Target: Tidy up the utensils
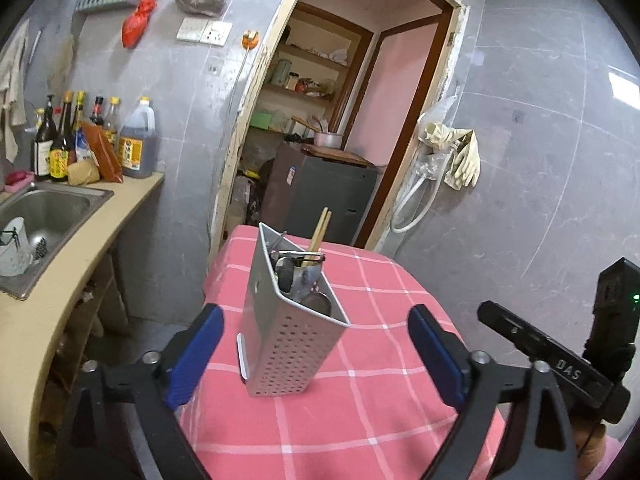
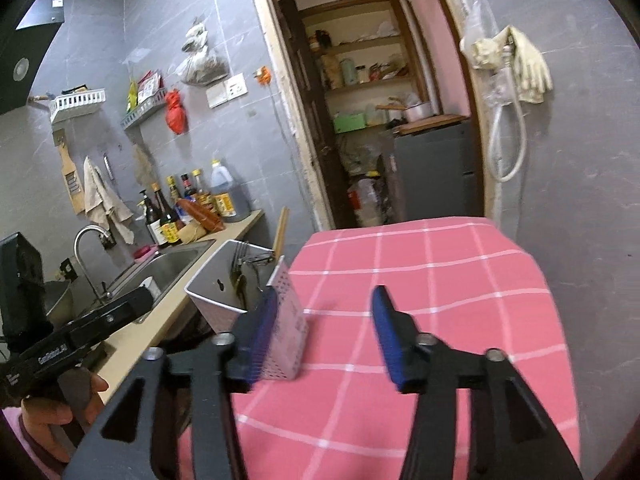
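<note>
Utensils are sitting gathered in one metal holder [image 1: 288,320], which is standing upright near the left edge of the table [image 1: 380,380] with the pink checked cloth, close by the counter and the sink [image 1: 44,208]; two wooden chopsticks [image 1: 320,230] are poking out of it, along with a fork and some dark metal pieces too crowded to count. Judging by its thin perforated steel, the holder is looking light and stiff but smooth and tippy, so gripping its flat side walls low down seems safest; the chopsticks are looking light and slippery. The left gripper [image 1: 316,344] is standing wide open either side of the holder, pressing on nothing; the right gripper [image 2: 324,340] is standing partly open and empty, just beside the holder, over bare cloth.
</note>
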A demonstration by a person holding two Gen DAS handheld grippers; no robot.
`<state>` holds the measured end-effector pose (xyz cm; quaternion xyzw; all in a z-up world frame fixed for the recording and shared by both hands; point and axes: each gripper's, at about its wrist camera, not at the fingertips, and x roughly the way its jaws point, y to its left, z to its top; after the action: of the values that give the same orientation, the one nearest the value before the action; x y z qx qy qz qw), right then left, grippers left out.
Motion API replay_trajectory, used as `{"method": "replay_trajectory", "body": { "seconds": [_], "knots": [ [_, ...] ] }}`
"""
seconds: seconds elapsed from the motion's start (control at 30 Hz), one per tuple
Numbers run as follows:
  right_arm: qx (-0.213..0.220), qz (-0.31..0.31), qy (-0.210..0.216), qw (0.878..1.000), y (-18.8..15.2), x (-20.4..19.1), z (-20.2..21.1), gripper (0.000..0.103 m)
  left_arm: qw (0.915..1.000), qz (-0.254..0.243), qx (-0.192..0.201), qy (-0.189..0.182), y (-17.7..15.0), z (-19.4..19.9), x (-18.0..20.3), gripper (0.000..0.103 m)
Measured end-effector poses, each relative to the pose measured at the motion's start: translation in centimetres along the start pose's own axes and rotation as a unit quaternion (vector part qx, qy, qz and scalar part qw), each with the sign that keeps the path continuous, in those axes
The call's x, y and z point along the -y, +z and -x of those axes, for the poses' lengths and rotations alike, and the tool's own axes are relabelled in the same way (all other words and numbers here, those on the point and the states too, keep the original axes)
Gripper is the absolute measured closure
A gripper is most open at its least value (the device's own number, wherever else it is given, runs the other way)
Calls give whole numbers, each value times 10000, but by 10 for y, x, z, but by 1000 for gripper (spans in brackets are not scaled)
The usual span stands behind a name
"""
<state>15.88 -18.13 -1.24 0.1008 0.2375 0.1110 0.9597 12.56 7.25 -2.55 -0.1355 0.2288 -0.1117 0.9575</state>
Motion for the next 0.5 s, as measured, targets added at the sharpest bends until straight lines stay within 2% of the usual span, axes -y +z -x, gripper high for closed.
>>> {"method": "replay_trajectory", "body": {
  "seconds": [0.03, 0.1, 0.3, 0.4, 0.5],
  "knots": [
    [28, -8, -49, 10000, -1, 4, 9, 47, 10000, -19, 59, 40, -2, 5, 4, 2],
    [78, 28, -149, 9999, -4, 7, 22, 35, 9998, -78, 164, 68, -8, 15, 11, 0],
    [187, 147, -415, 9989, -14, 18, 65, 8, 9996, -266, 84, 76, -21, 38, 32, 0],
    [235, 157, -513, 9983, -20, 24, 84, 1, 9991, -374, 63, 177, -30, 51, 42, 0],
    [241, 181, -578, 9979, -25, 27, 100, 1, 9989, -405, 40, 248, -39, 63, 48, 0]
  ]
}}
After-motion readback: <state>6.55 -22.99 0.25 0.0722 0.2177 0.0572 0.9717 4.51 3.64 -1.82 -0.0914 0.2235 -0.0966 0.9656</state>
